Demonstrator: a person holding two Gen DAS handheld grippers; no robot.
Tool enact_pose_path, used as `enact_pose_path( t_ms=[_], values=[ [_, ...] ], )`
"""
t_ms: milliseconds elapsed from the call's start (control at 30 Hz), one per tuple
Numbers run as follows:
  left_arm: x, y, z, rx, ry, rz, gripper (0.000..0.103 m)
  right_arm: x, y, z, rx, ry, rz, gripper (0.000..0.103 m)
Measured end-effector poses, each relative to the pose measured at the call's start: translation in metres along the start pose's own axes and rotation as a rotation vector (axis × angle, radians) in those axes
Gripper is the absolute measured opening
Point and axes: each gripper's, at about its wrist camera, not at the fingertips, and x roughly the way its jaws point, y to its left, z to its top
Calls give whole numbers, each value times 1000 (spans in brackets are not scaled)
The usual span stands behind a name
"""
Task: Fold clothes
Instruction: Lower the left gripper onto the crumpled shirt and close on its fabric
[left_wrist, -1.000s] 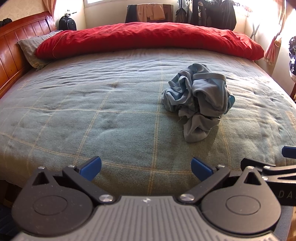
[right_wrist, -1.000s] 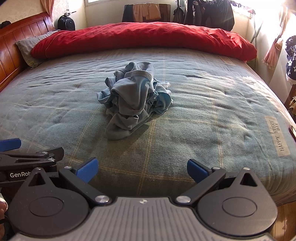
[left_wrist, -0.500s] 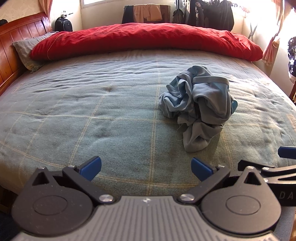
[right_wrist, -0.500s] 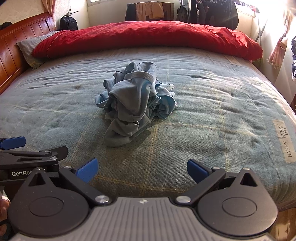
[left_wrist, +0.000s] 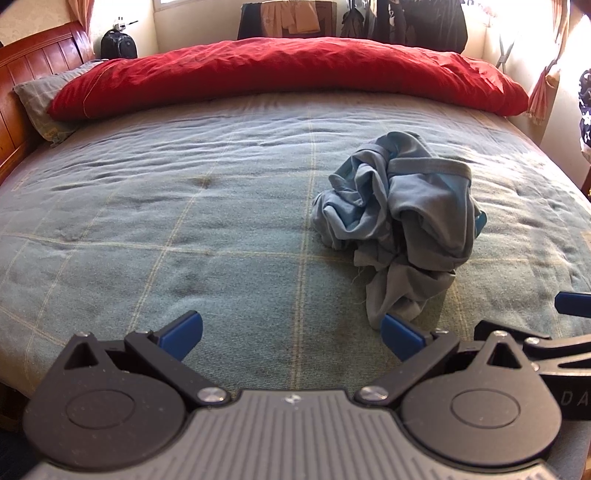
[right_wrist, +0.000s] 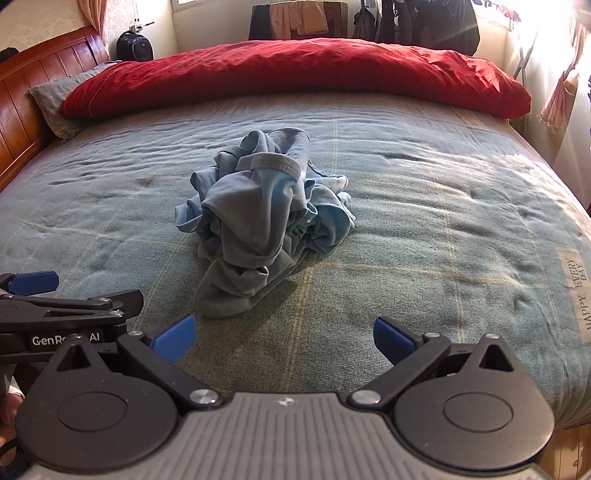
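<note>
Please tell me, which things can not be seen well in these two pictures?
- Crumpled blue garment: its type and underside are hidden by its own folds, both views.
- Left gripper: cut off by the right wrist view's left edge.
- Hanging clothes: cut off by the top edge, washed out by window glare.

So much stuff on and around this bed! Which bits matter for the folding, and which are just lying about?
For the job:
- crumpled grey-blue cotton garment
- left claw, open
- right claw, open
- green checked bedspread it lies on

Just lying about:
- red quilt
- grey pillow
- black backpack
- hanging clothes
</note>
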Motion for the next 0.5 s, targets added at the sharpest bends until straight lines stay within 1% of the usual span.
enact_pose_path(
  t_ms=[100,200,300,400,467,500],
  values=[
    [3,0,4,12,-8,4,102,4,-1,3,-2,-13,4,103],
    [8,2,7,5,-15,-18,102,9,-2,6,-8,-27,18,103],
    [16,4,9,13,-5,-66,102,14,-4,9,-39,-35,26,103],
    [23,6,10,24,7,-118,102,20,-6,11,-98,-47,20,102],
    [29,8,10,32,16,-153,102,24,-8,11,-132,-47,23,98],
    [31,9,11,36,20,-171,102,26,-10,12,-141,-43,31,97]
  ],
)
